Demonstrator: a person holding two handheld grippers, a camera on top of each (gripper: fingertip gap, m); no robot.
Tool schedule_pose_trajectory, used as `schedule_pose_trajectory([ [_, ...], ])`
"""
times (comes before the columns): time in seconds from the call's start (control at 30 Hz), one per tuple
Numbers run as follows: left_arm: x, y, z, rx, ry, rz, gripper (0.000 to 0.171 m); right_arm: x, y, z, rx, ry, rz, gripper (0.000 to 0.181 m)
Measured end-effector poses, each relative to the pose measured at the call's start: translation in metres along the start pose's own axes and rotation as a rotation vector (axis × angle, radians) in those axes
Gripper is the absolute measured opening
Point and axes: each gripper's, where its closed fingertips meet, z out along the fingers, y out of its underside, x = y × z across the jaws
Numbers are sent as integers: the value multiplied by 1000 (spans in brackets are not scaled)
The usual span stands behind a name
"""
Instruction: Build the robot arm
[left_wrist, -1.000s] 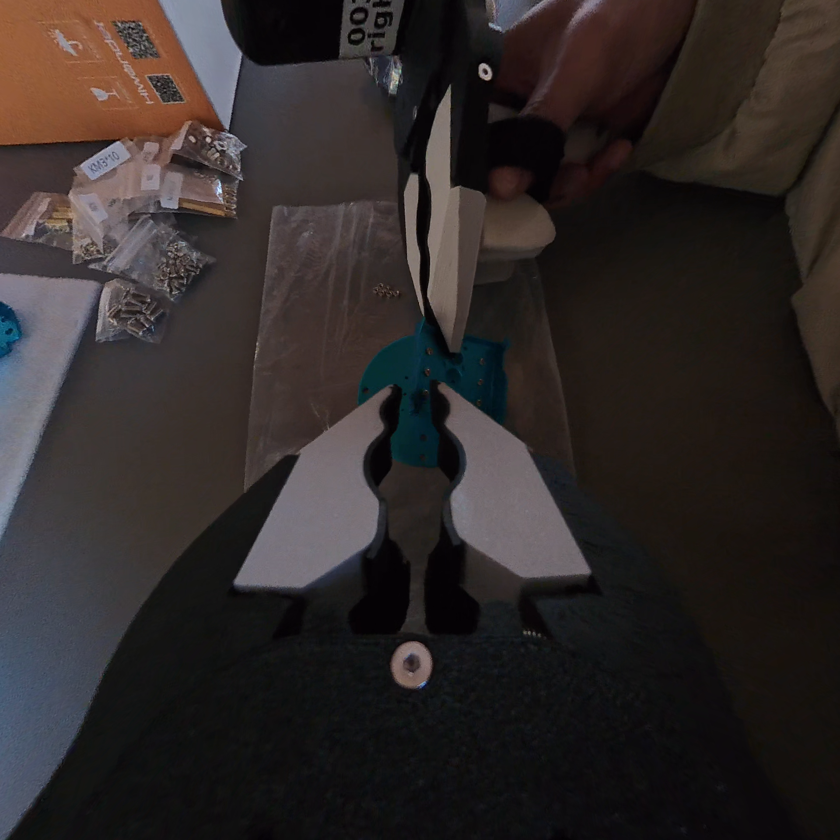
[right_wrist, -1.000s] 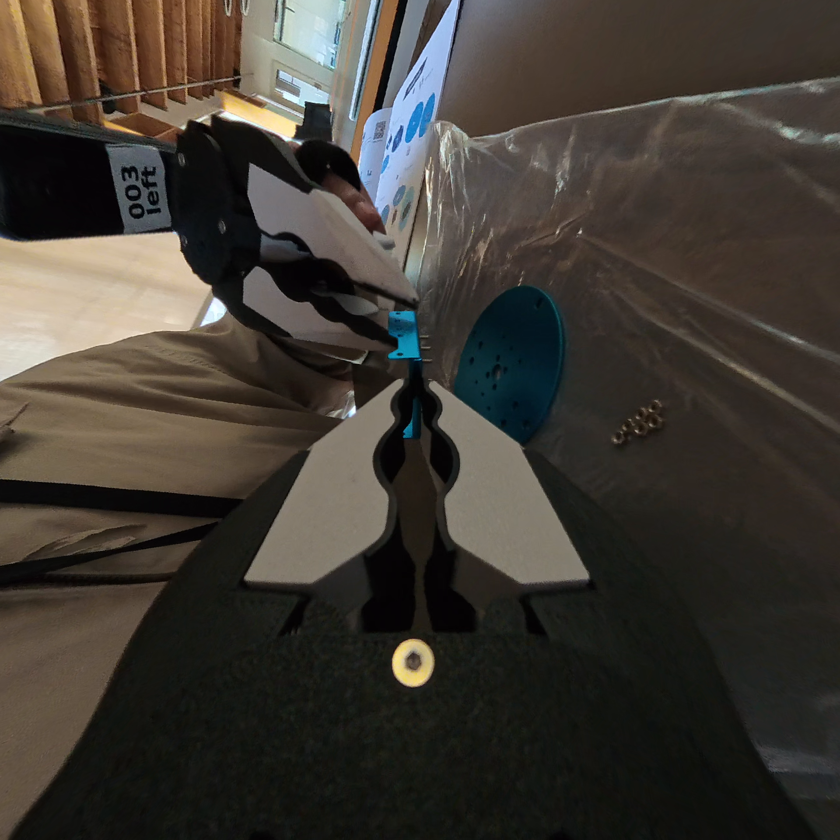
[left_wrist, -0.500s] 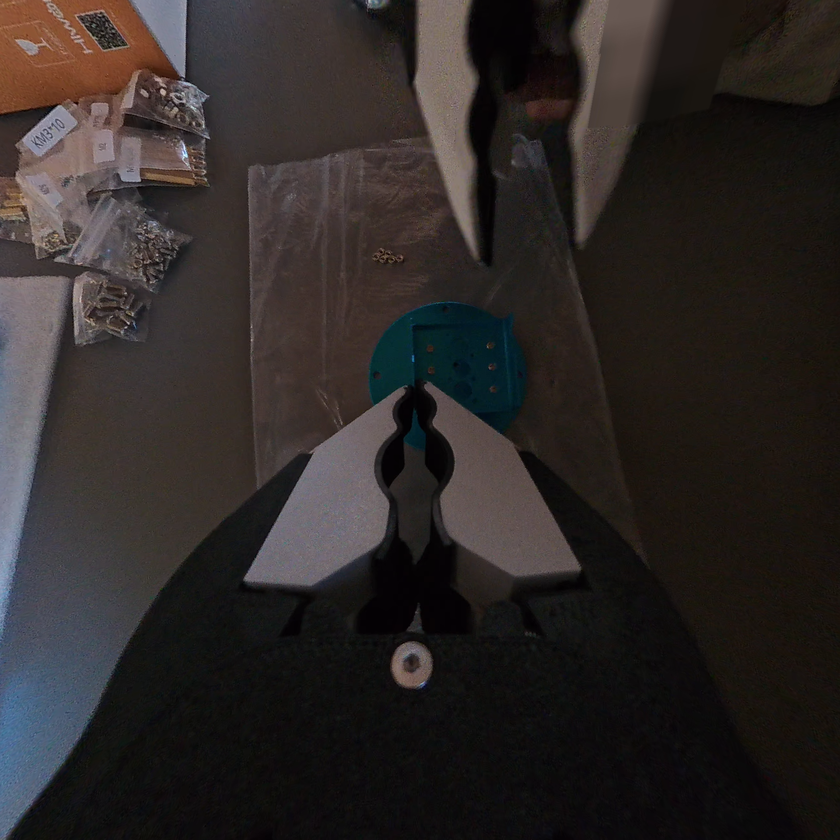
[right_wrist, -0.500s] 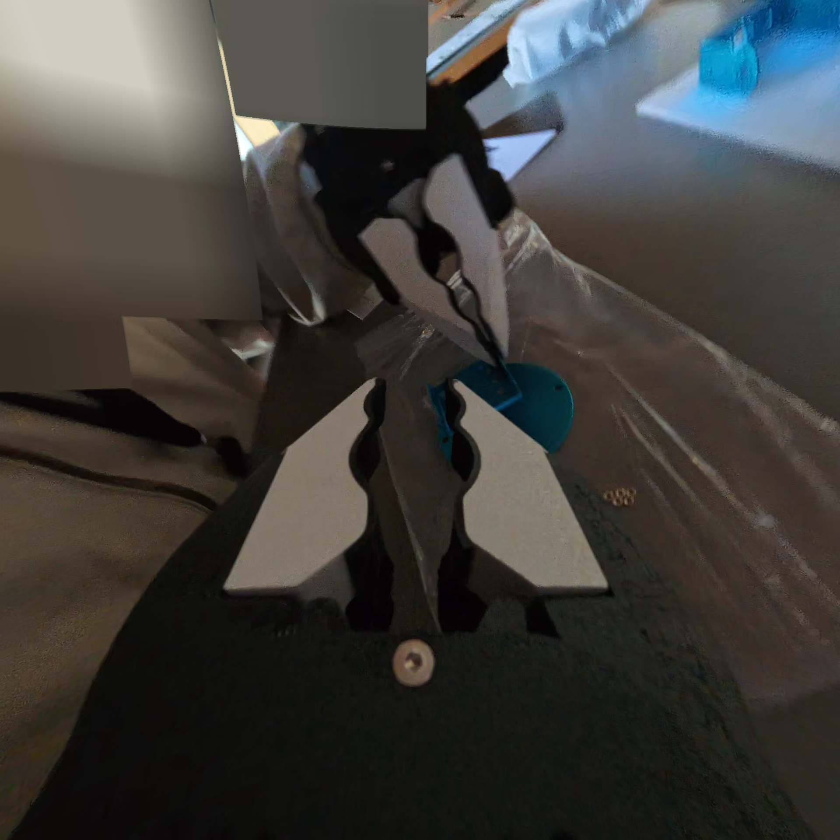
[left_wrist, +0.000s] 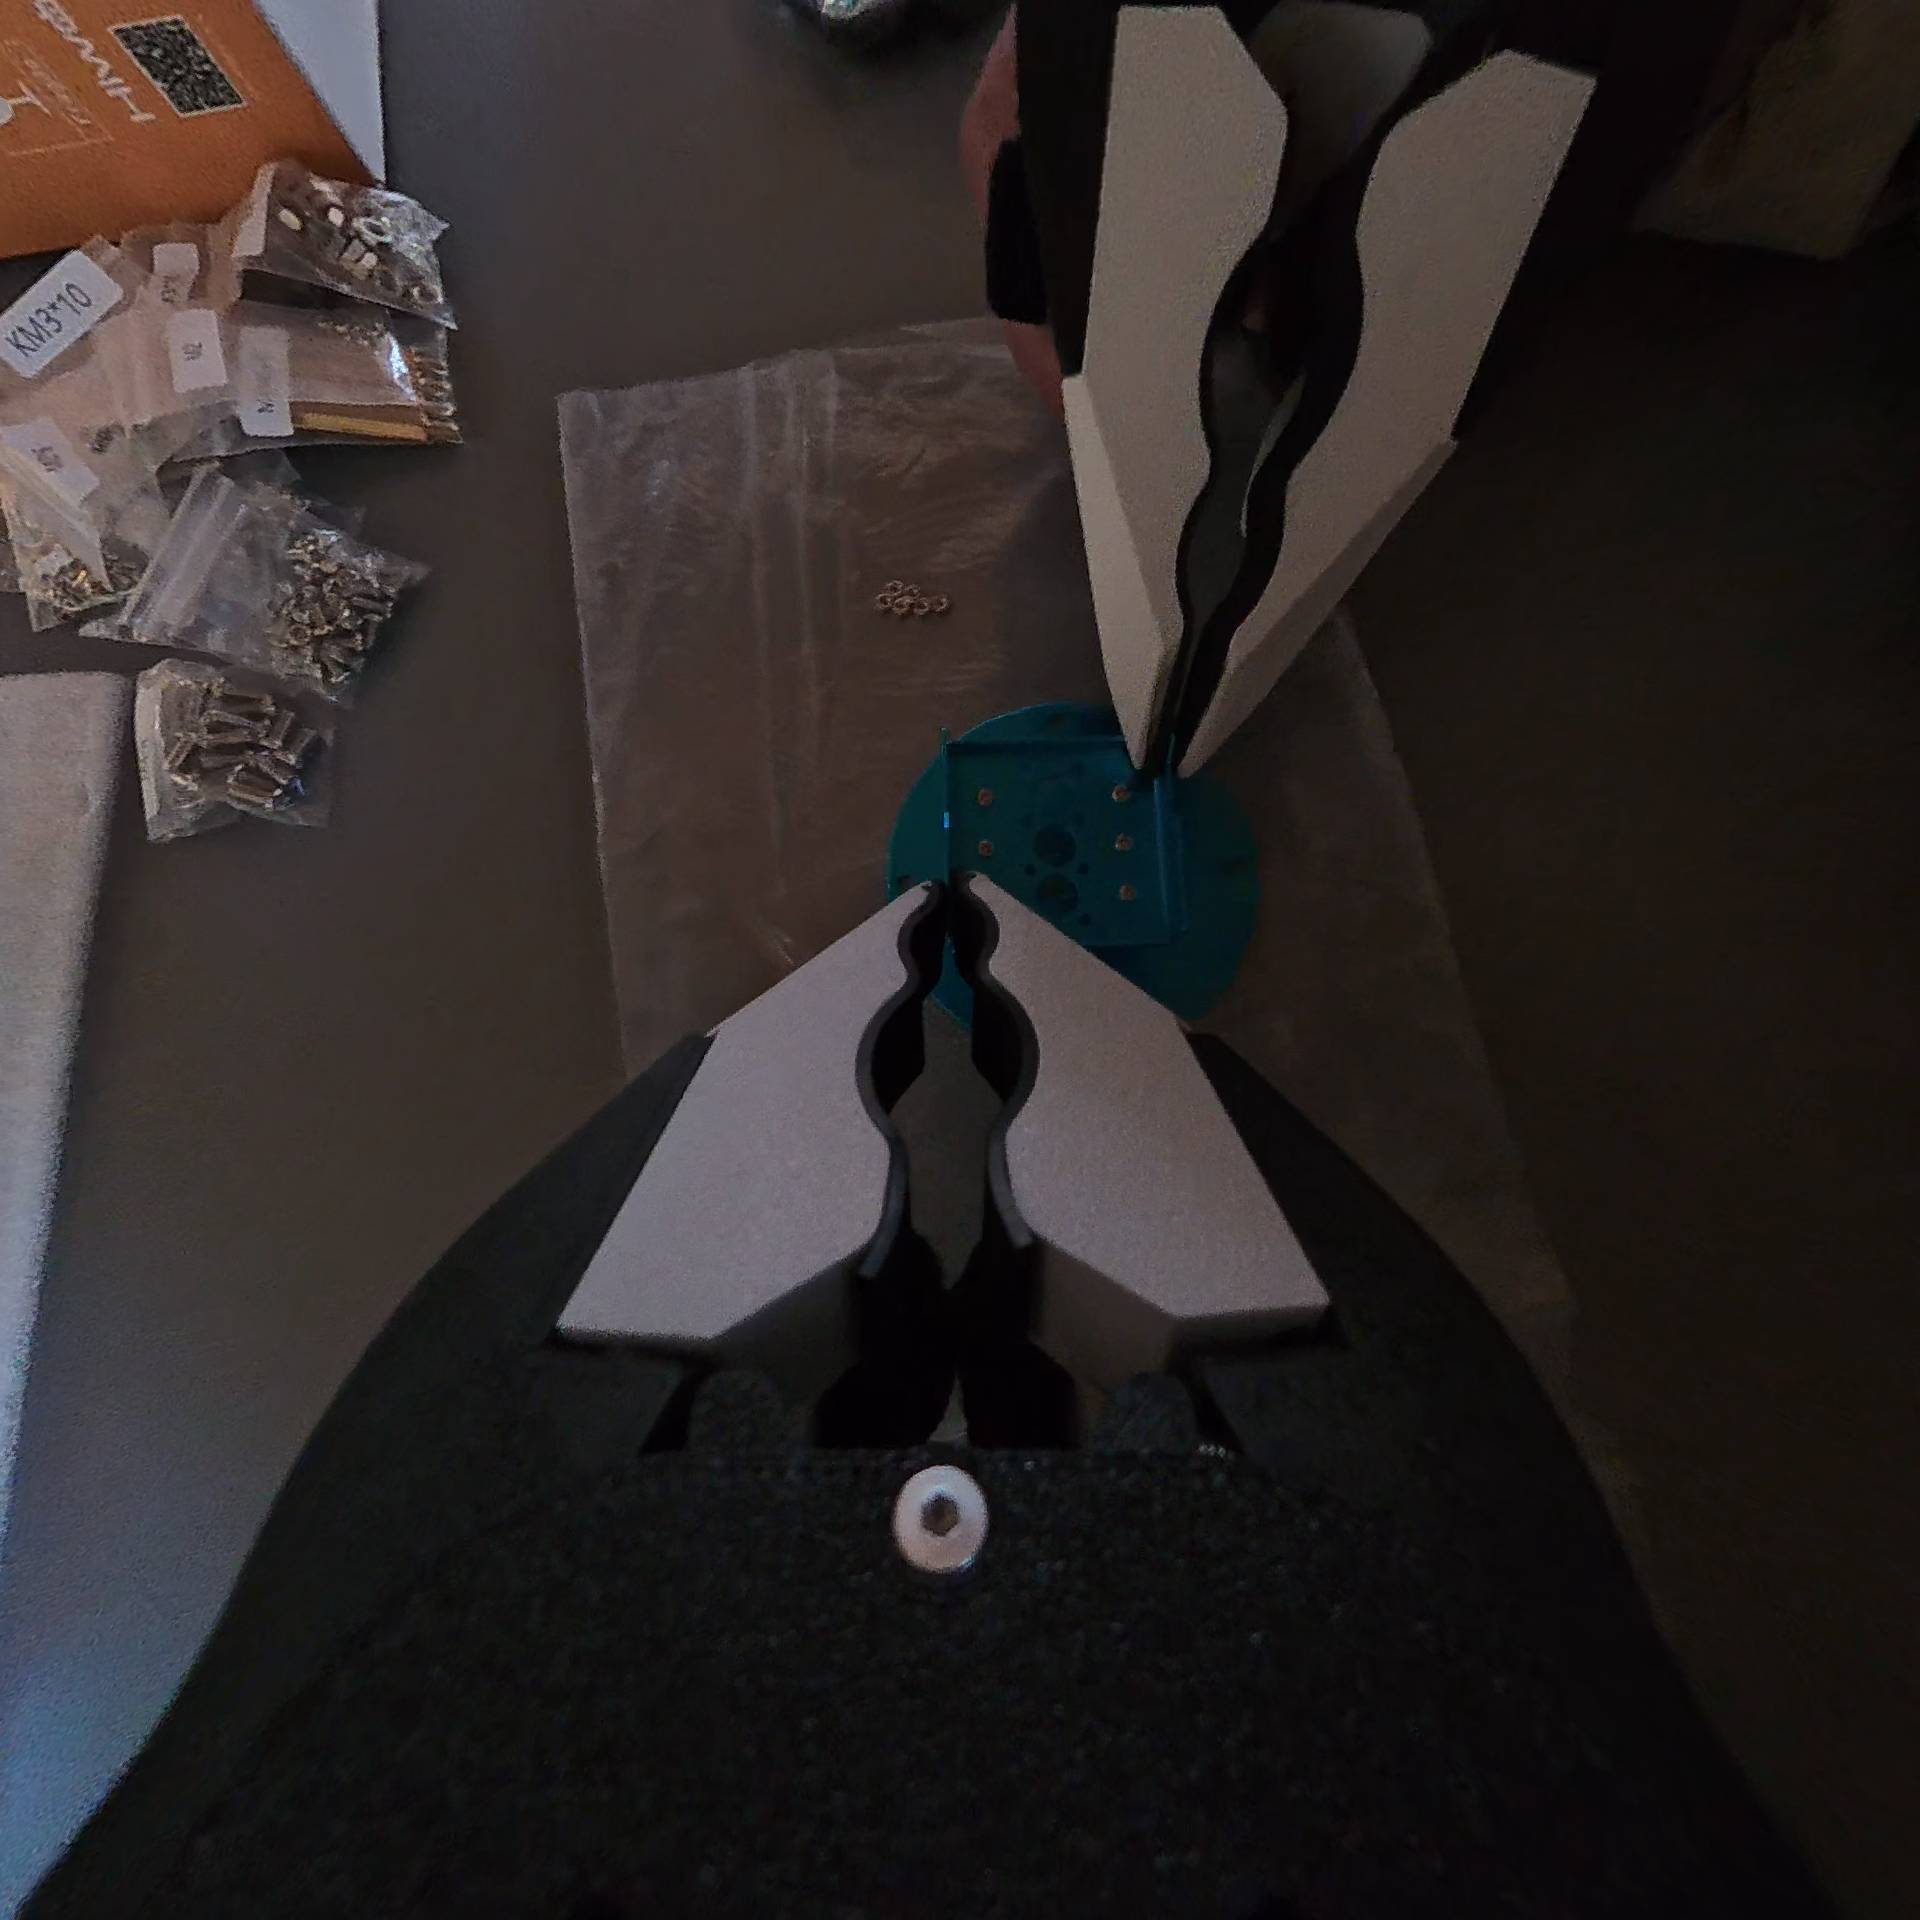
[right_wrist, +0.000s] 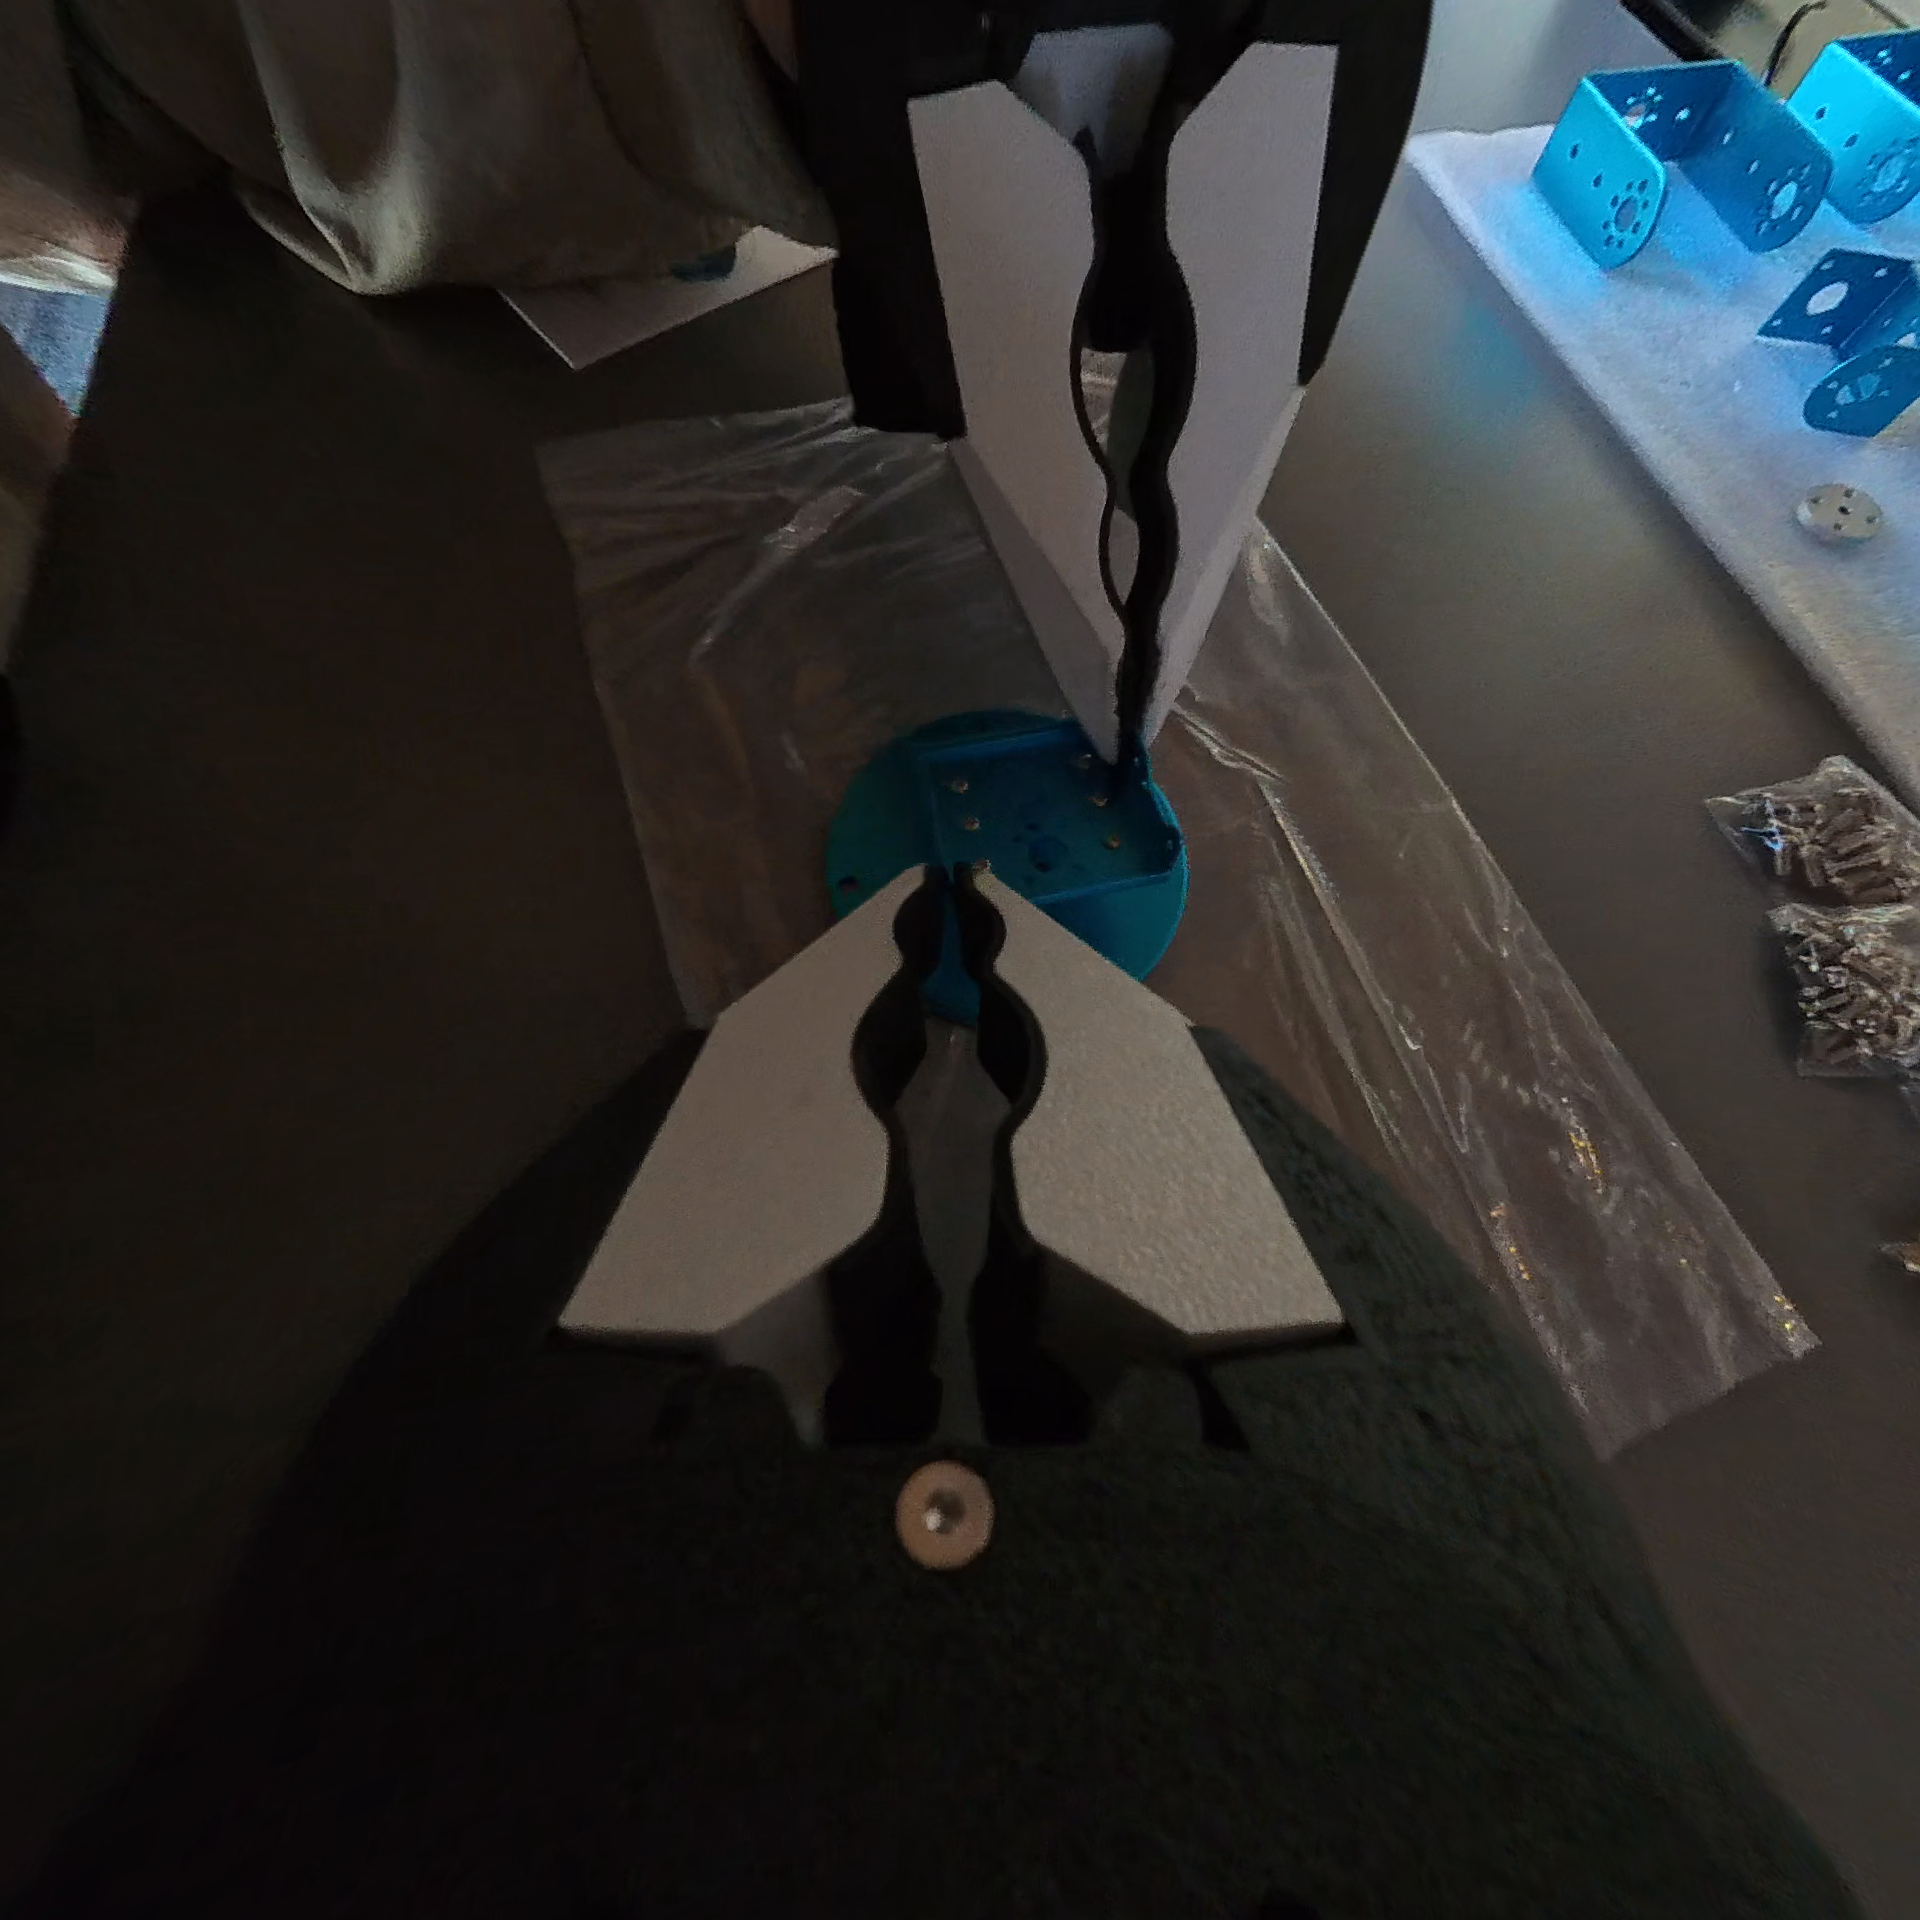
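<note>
The bracket (left_wrist: 1060, 847) on the disc (left_wrist: 1216, 977) is pinched at opposite walls by both clenched grippers (left_wrist: 948, 885) (right_wrist: 961, 871); level, even pressure should be kept.

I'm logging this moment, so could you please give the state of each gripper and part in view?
left gripper: shut on the bracket's wall.
right gripper: shut on the opposite wall.
blue bracket: sitting on the disc, gripped at two corners.
blue disc: flat on the sheet.
plastic sheet: spread flat.
small nuts: loose, clustered.
</note>
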Motion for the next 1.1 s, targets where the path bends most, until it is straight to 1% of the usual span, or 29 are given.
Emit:
schedule_pose_trajectory([
  [0.07,-3,3,1,-6,5,-20,0,3,2,4,-15,3,22,2],
  [0.2,-4,8,5,-3,32,-68,0,3,4,6,-35,-64,124,1],
  [0.33,-6,6,6,37,26,-74,0,5,5,5,-28,-71,149,1],
  [0.53,1,5,2,55,35,-60,0,-2,2,2,-3,-169,236,1],
  [0.73,3,7,5,75,16,-40,0,-6,6,7,-46,-157,212,1],
  [0.93,-1,3,6,106,-7,-38,0,-1,5,3,-19,-156,252,1],
  [1.1,-2,3,7,96,-23,0,1,-1,4,3,-13,-172,278,0],
])
